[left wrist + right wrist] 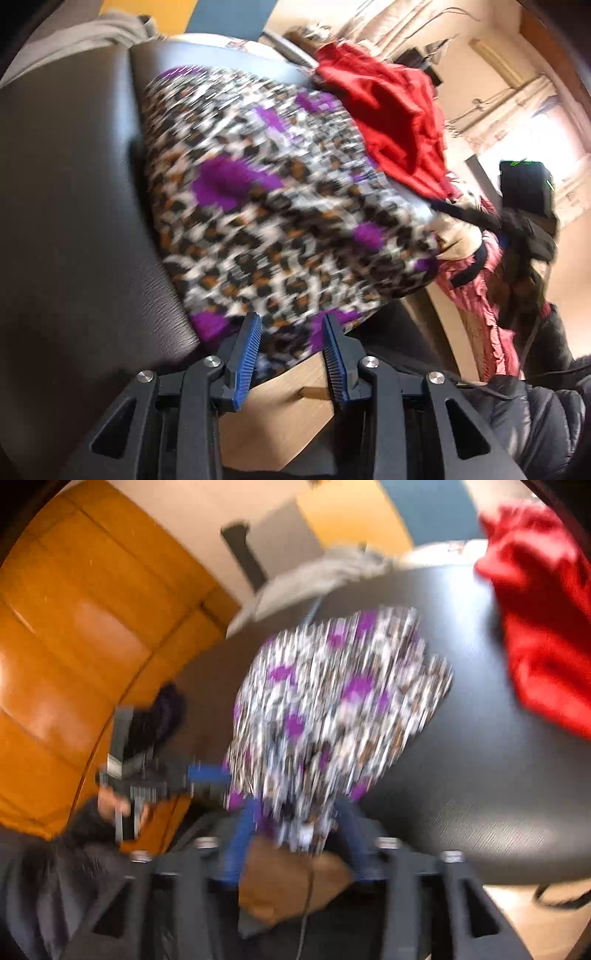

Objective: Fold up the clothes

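Blue-padded fingers of the left gripper (291, 350) are seen closest in the left wrist view, standing apart, with the near hem of the leopard-print garment (280, 206) lying between them; whether the pads press on the cloth cannot be told. That garment, patterned in black, tan, white and purple, is spread over the dark table (74, 206), its near edge hanging past the table's rim. A red garment (388, 122) is heaped just beyond it, at the far side of the table. To the right, the right gripper (448, 201) is seen at the leopard-print garment's far corner. In the right wrist view, heavily blurred, the right gripper (295, 834) is shown with its fingers apart and the leopard-print garment (332, 701) bunched between them; a grip cannot be confirmed. The left gripper (207, 775) is seen at the cloth's left edge. The red garment (543, 627) lies on the table (480, 775) to the right, apart from the patterned cloth.
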{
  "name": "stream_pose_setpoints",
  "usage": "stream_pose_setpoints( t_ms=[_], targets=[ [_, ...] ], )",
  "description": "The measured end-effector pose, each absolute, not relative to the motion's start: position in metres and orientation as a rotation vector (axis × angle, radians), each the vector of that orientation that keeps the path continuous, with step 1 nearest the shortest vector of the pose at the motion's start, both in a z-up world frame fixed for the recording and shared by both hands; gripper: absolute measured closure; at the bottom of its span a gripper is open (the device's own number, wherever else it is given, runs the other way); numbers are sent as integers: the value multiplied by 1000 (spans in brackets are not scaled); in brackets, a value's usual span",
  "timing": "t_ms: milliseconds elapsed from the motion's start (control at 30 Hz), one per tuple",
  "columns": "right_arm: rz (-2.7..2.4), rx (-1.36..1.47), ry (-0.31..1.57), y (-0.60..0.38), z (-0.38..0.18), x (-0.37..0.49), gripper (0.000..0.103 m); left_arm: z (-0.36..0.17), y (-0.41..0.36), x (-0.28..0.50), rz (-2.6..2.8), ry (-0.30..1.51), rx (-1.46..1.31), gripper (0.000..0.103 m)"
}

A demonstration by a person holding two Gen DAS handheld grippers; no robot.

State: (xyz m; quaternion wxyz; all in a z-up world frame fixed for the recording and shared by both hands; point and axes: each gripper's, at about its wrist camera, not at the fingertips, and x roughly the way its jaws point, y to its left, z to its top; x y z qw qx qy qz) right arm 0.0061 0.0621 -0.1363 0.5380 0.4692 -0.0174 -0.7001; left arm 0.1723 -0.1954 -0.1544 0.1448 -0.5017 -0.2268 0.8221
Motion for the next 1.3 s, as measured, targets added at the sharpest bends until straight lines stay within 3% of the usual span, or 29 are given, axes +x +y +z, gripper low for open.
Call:
stream_pose_setpoints(
  t_ms=[267,333,367,400,600,700,833,867,900,967,1167,1300],
  targets=[
    [-1834,1135,-162,-8,-159,-68,48,-145,-184,166,2389,-599,-1366,69],
    [-1845,1189,-132,-21,-170,-78,65,-149,-180,162,2384,-582,-1383,69],
    [-1853,1194,-124,-23,-169,-80,96,-151,-177,159,2381,-571,-1399,69],
    [-1861,1183,-118,-24,-166,-82,99,-153,-175,159,2384,-555,-1408,69],
    [-2087,1058,91,-17,-134,-88,99,-157,-165,165,2331,-479,-1432,69],
    [-2093,1130,130,-18,-156,-100,99,-156,-161,167,2328,-437,-1452,69],
    [-2071,1189,116,-19,-183,-102,99,-142,-171,161,2310,-546,-1429,69],
    [-2080,1183,95,-12,-180,-102,93,-136,-179,158,2307,-608,-1393,69],
    [-2095,1179,73,-7,-175,-100,80,-128,-188,154,2318,-668,-1342,69],
    [-2117,1122,70,2,-160,-91,72,-114,-205,145,2350,-757,-1256,69],
    [-1873,919,135,5,-116,-26,72,-97,-236,93,2498,-880,-1152,68],
    [-1708,963,305,-4,-134,28,72,-114,-230,55,2546,-877,-1243,68]
  ],
)
